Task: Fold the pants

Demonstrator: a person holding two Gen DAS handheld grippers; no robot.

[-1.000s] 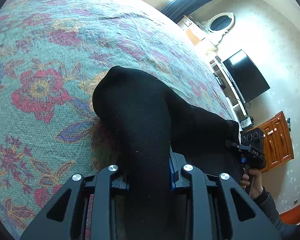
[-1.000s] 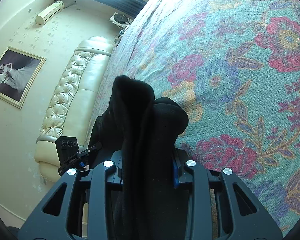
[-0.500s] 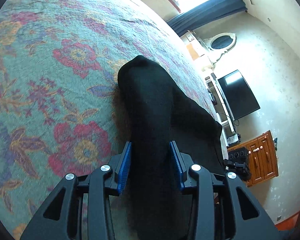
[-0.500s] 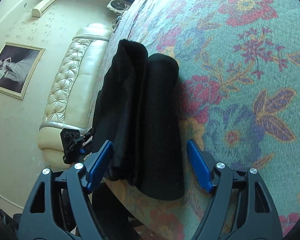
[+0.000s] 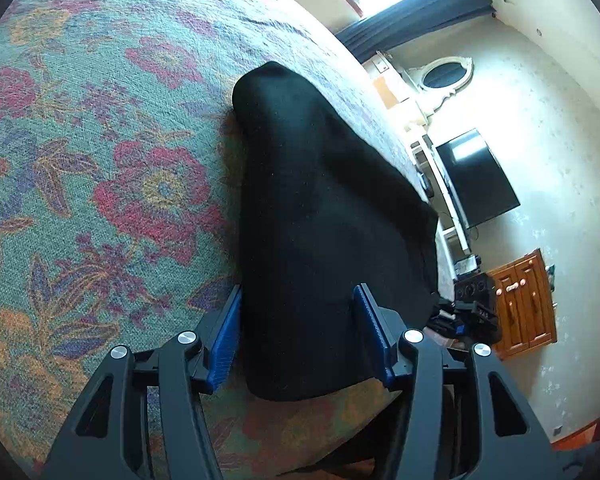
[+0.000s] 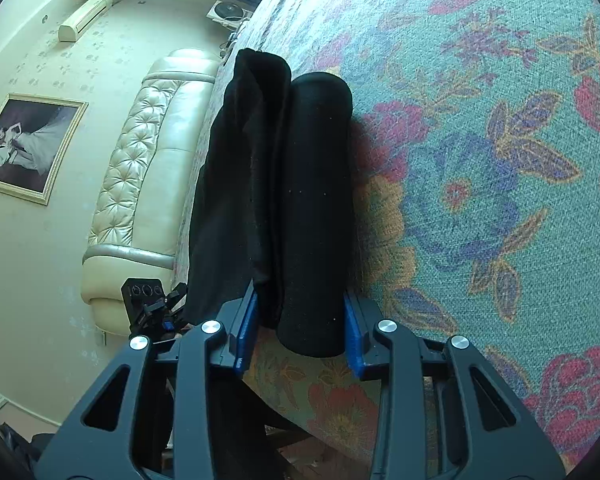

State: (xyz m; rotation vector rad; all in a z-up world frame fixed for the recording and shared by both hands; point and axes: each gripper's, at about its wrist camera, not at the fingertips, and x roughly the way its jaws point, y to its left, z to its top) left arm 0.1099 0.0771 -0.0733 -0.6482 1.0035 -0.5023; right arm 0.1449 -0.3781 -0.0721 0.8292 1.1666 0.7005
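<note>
The black pants (image 5: 320, 200) lie folded into a thick bundle on the flowered bedspread (image 5: 100, 160), close to the bed's near edge. My left gripper (image 5: 298, 292) straddles one end of the bundle; its jaws are opening, the blue pads stand just off the cloth, and the fabric rests on the bed between them. In the right wrist view the pants (image 6: 292, 180) show as a rounded roll beside flatter layers. My right gripper (image 6: 300, 292) is closing on the near end of that roll, both pads against the cloth. Each gripper also shows small in the other's view.
The bedspread (image 6: 480, 160) stretches wide beyond the pants. A cream tufted headboard (image 6: 140, 180) and a framed picture (image 6: 24, 148) are at one side of the bed. A television (image 5: 476, 180) and a wooden cabinet (image 5: 528, 308) are at the other.
Both grippers carried the raised pants forward and laid them flat on the bed. The left jaws have spread off the cloth. The right jaws opened wide, then closed back onto the roll.
</note>
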